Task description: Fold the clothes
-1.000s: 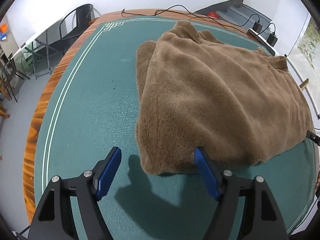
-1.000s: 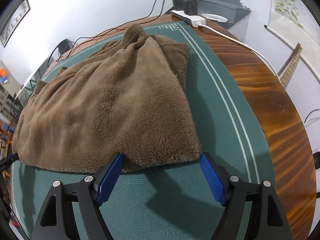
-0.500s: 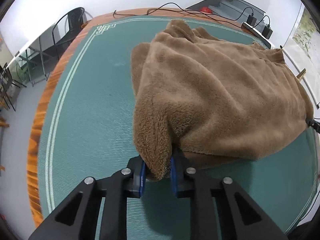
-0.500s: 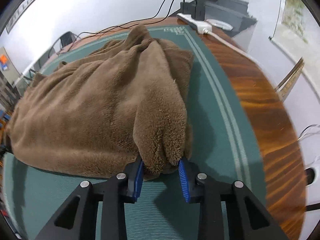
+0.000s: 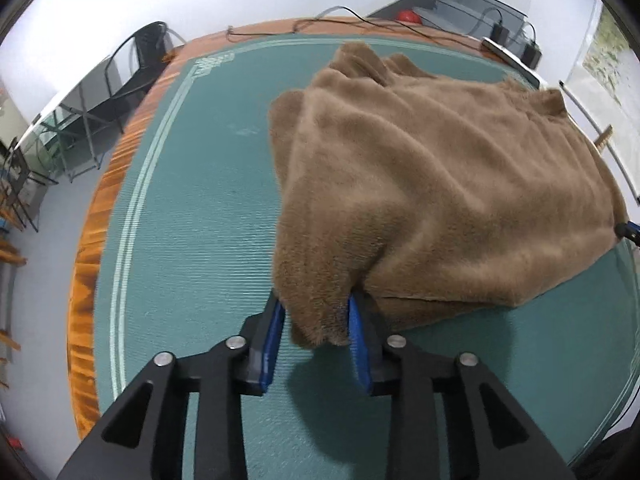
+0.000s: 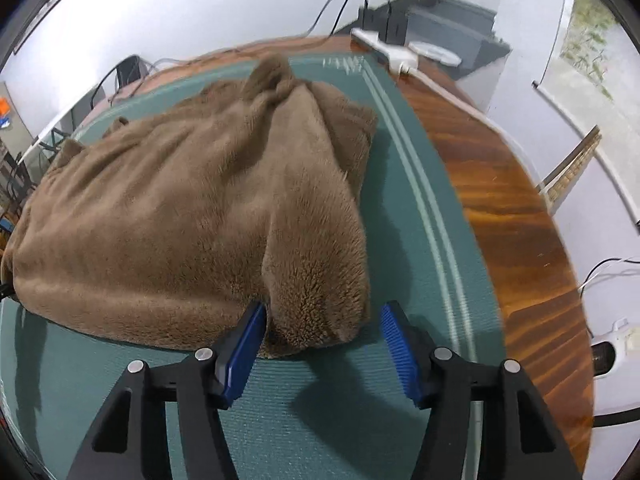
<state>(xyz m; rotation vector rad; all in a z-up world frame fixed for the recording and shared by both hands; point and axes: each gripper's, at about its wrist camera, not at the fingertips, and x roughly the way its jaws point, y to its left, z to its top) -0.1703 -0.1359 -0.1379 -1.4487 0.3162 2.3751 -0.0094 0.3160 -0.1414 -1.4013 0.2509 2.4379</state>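
A brown fleece garment (image 5: 440, 184) lies folded over on a green mat (image 5: 192, 220). My left gripper (image 5: 316, 332) is shut on its near left corner, which fills the gap between the blue pads and hangs a little above the mat. In the right wrist view the same garment (image 6: 180, 208) spreads to the left. My right gripper (image 6: 322, 344) stands open around the near right corner: the fleece rests against the left pad and is apart from the right pad. A tip of the right gripper (image 5: 628, 230) shows at the garment's far edge.
The mat covers a round wooden table (image 6: 500, 200). A white power strip (image 6: 384, 50) with plugs and cables sits at the far edge. A black chair (image 5: 136, 64) stands beyond the table on the left. Bare mat (image 6: 320, 420) lies in front of both grippers.
Both grippers closed on the garment's near corners and lifted them. Since then the right gripper has opened and let its corner drop, while the left one still holds on.
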